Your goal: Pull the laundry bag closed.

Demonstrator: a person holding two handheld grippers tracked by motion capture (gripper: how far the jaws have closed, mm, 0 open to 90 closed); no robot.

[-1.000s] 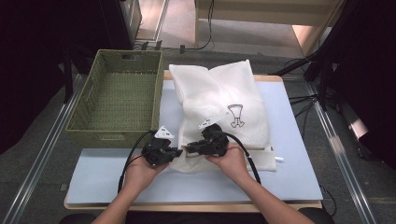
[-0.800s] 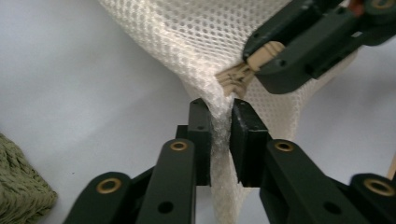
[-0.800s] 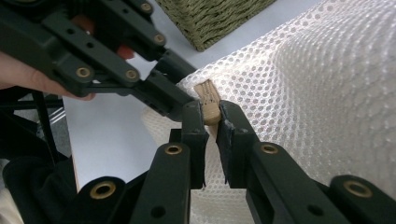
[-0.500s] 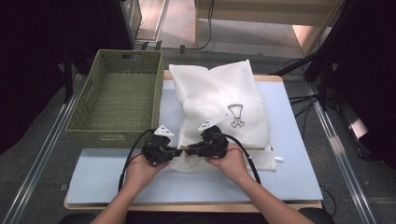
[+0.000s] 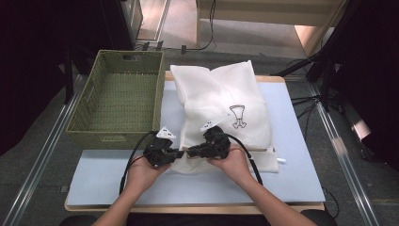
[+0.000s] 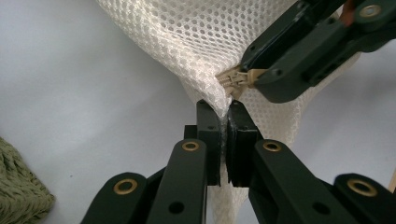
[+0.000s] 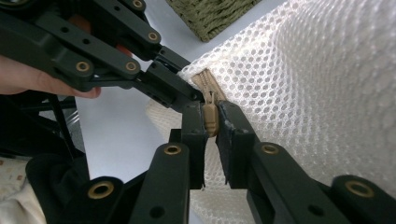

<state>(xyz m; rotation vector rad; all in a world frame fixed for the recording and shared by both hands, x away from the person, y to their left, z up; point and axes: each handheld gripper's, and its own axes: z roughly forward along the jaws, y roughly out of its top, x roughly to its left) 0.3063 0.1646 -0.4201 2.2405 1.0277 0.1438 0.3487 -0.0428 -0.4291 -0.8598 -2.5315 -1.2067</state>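
Observation:
A white mesh bag (image 5: 221, 99) with a small black drawing lies on the pale blue mat (image 5: 291, 155). At its near left corner both grippers meet tip to tip. My left gripper (image 6: 223, 112) is shut on a fold of the mesh right below the zipper's end. My right gripper (image 7: 211, 112) has the tan zipper pull (image 7: 210, 116) between its jaws; they have just been closing and now pinch it. In the high view the left gripper (image 5: 180, 153) and right gripper (image 5: 191, 151) sit side by side, each in a hand.
A green woven basket (image 5: 117, 99) stands to the left of the bag, its rim close to the left hand. The mat's near strip (image 5: 108, 183) lies bare in front of the hands. Cables trail from both grippers.

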